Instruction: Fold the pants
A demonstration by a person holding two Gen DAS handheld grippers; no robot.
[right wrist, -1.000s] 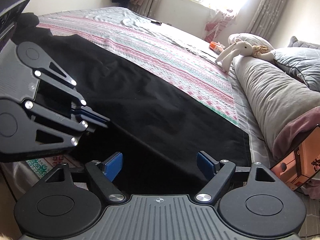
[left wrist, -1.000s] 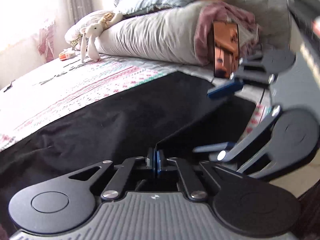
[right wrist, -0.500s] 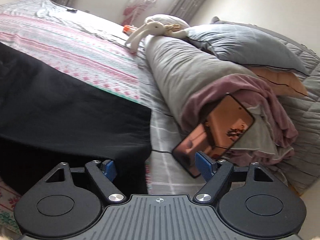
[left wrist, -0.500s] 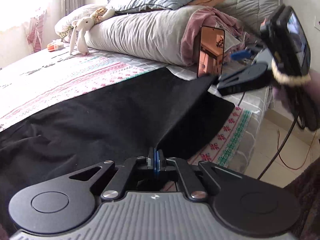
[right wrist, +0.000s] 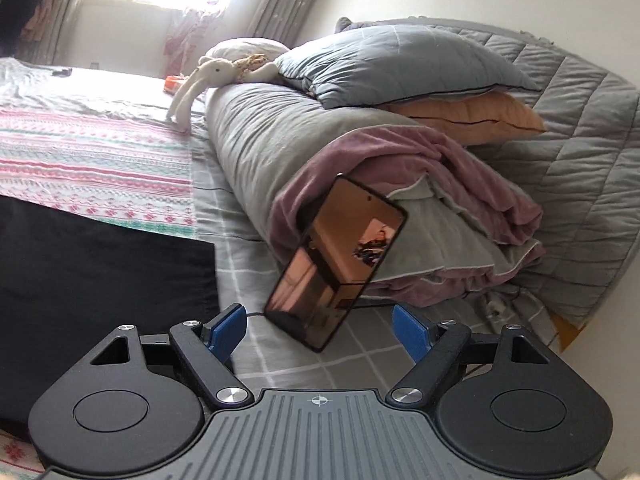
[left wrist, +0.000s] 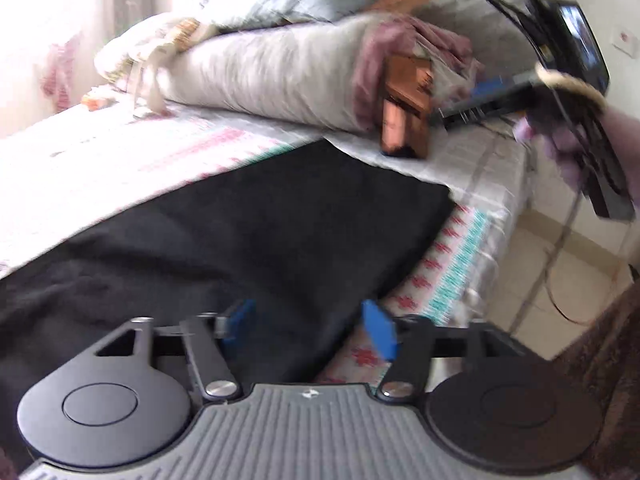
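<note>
From your left wrist camera, your left gripper [left wrist: 310, 326] has its blue fingers [left wrist: 378, 330] spread wide with nothing between them. It hovers just above the near edge of the black pants [left wrist: 248, 240], which lie flat across the bed [left wrist: 476, 172], their right edge close to the bed's side. Far behind them a rolled grey duvet [left wrist: 272, 68] stretches across the bed, and a phone [left wrist: 404, 120] leans against its right end (the whole view is blurred by motion). At the far right you can see your right gripper [left wrist: 520, 96] held above the bed corner; from here its fingers cannot be judged.

From your right wrist camera, your right gripper [right wrist: 320, 330] is likewise wide apart and holds nothing. The phone [right wrist: 338, 262] stands tilted just beyond its fingers, propped on the grey duvet [right wrist: 272, 140] and a purple blanket [right wrist: 460, 176]. The pants [right wrist: 100, 276] lie at the near left, their corner beside the left finger [right wrist: 228, 330]. A stuffed rabbit [right wrist: 200, 84] hangs off the duvet's far end, with a grey pillow [right wrist: 392, 64] stacked on top.
</note>
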